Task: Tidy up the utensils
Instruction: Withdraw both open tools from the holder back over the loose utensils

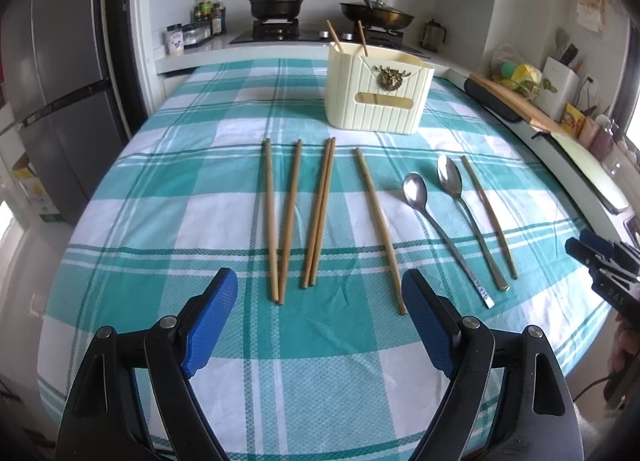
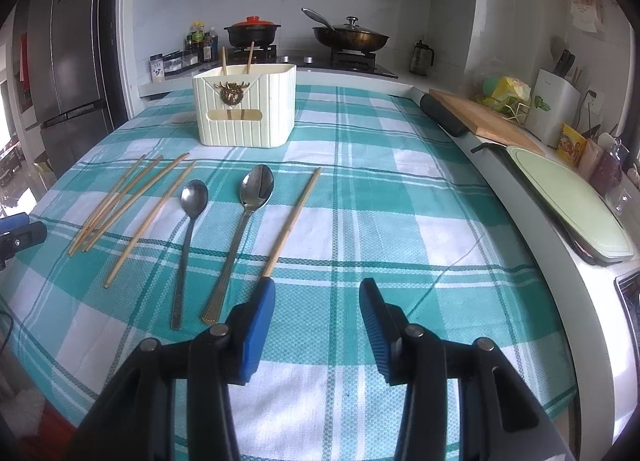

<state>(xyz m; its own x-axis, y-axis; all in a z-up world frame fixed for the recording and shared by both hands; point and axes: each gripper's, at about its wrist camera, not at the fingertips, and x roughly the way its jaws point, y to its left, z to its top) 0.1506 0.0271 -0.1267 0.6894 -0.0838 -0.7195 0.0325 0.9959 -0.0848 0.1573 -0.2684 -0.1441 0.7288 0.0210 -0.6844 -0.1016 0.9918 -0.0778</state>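
Several wooden chopsticks (image 1: 320, 213) lie side by side on the green checked tablecloth (image 1: 200, 189), with two metal spoons (image 1: 440, 221) and a lone chopstick (image 1: 488, 217) to their right. A cream utensil holder (image 1: 376, 95) stands behind them with two chopsticks in it. My left gripper (image 1: 320, 301) is open and empty, just short of the chopsticks' near ends. In the right wrist view my right gripper (image 2: 318, 305) is open and empty; its left finger (image 2: 260, 309) is by the near end of the lone chopstick (image 2: 294, 217), beside the spoons (image 2: 248, 229). The holder (image 2: 246, 109) stands at the back left.
A raised counter edge (image 2: 520, 197) runs along the table's right side, with cutting boards (image 2: 568, 201), a knife block (image 2: 554, 105) and jars. A stove with pots (image 2: 348, 37) is behind the table. A fridge (image 1: 56, 81) stands to the left.
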